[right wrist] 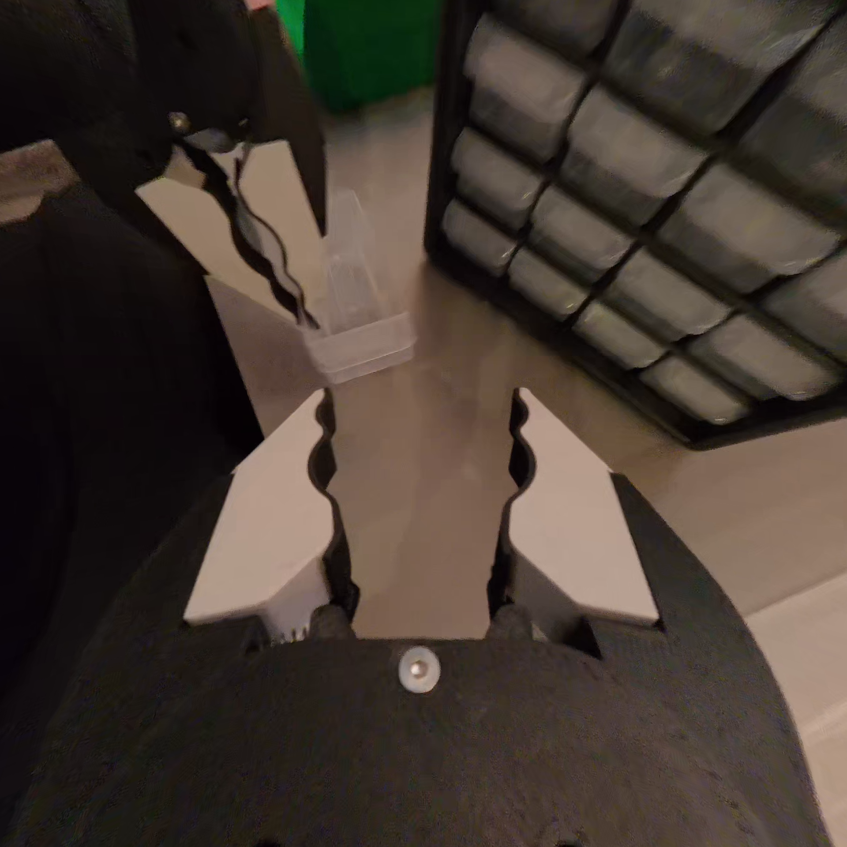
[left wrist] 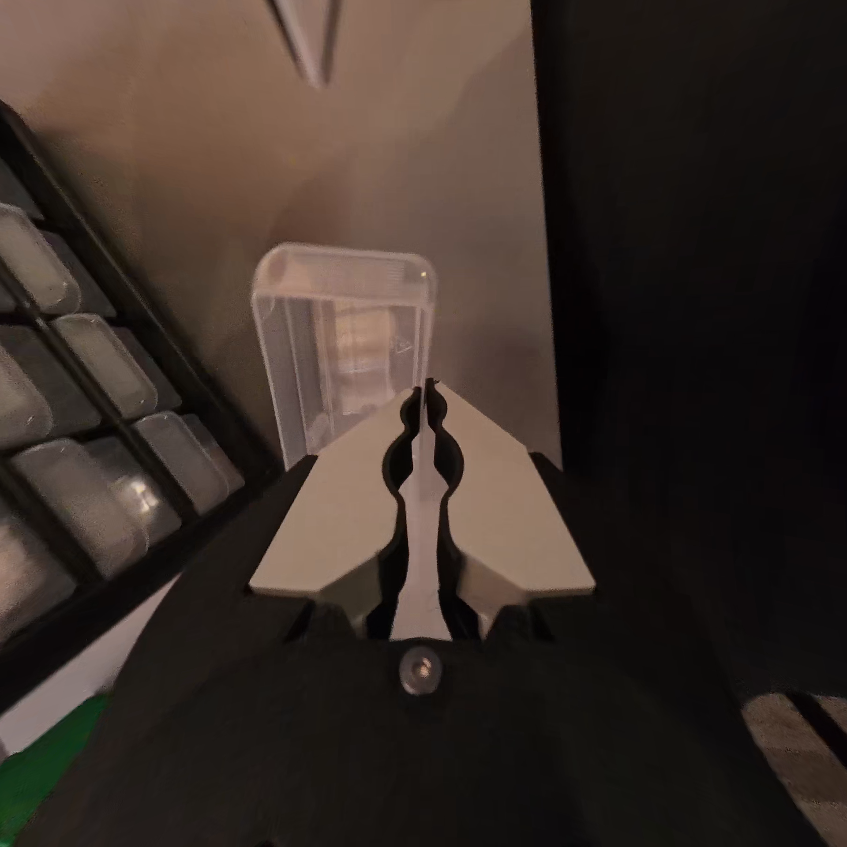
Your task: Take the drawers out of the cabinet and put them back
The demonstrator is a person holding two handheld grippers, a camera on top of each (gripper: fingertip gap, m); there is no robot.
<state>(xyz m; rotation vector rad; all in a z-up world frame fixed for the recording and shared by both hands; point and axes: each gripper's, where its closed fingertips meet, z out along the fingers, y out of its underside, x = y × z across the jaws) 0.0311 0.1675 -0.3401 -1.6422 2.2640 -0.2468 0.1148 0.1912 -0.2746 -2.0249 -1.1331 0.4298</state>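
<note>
— Where, exactly, does the clear drawer (left wrist: 341, 353) sit?

— Out of the cabinet (right wrist: 641, 220), on the pale tabletop (right wrist: 458, 458), just beside the cabinet's lower corner. In the left wrist view it stretches forward from the left gripper (left wrist: 422, 389), whose tips pinch the drawer's right-hand wall near its closer end.

— So the left gripper is clamped?

— Nearly closed, with a thin plastic wall running between the pads. The right wrist view shows the same grasp from the other side: the left gripper (right wrist: 311, 323) meets the drawer (right wrist: 362, 330) at its near corner.

— And the right gripper (right wrist: 424, 394)?

— Spread wide and holding nothing, hovering above bare tabletop. The drawer lies just beyond its left fingertip, apart from it.

— What about the cabinet itself?

— Black-framed, its grid filled with frosted drawers (left wrist: 105, 362). It stands left of the left gripper and to the right of the right one. Something green (right wrist: 366, 50) shows behind it.
</note>
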